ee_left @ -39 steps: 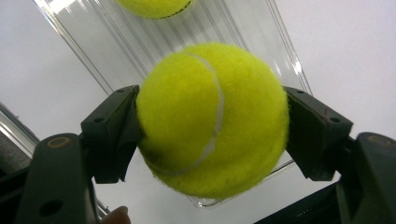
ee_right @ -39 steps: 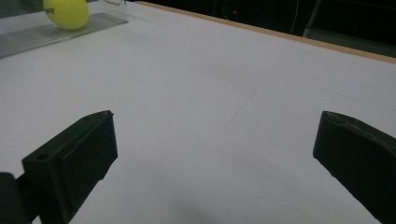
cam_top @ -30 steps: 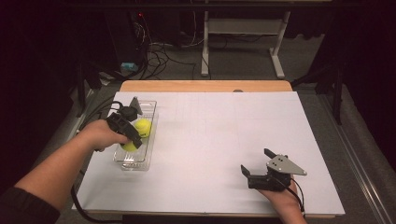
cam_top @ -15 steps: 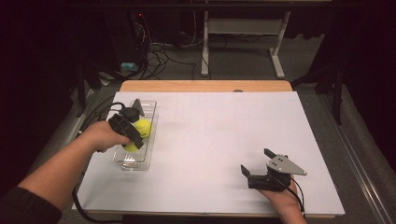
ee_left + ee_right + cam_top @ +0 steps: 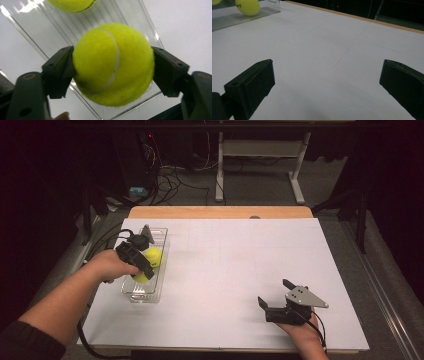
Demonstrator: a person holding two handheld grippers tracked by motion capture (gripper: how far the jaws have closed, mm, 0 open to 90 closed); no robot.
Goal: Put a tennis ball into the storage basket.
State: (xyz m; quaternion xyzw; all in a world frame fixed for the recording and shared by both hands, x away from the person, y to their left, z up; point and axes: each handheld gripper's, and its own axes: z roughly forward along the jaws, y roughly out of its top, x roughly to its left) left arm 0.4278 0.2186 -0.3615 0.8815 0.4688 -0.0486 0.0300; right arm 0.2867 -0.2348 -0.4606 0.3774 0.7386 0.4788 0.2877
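Dim lab (tangled cables, bench frame)

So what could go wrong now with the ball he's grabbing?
The left gripper pinches the tennis ball only at its two sides, and a round fuzzy ball might slip out and roll off. It hangs over the clear tray, so a low swing could bump the tray wall and shove it. The second ball lies close by in the tray and might get knocked.
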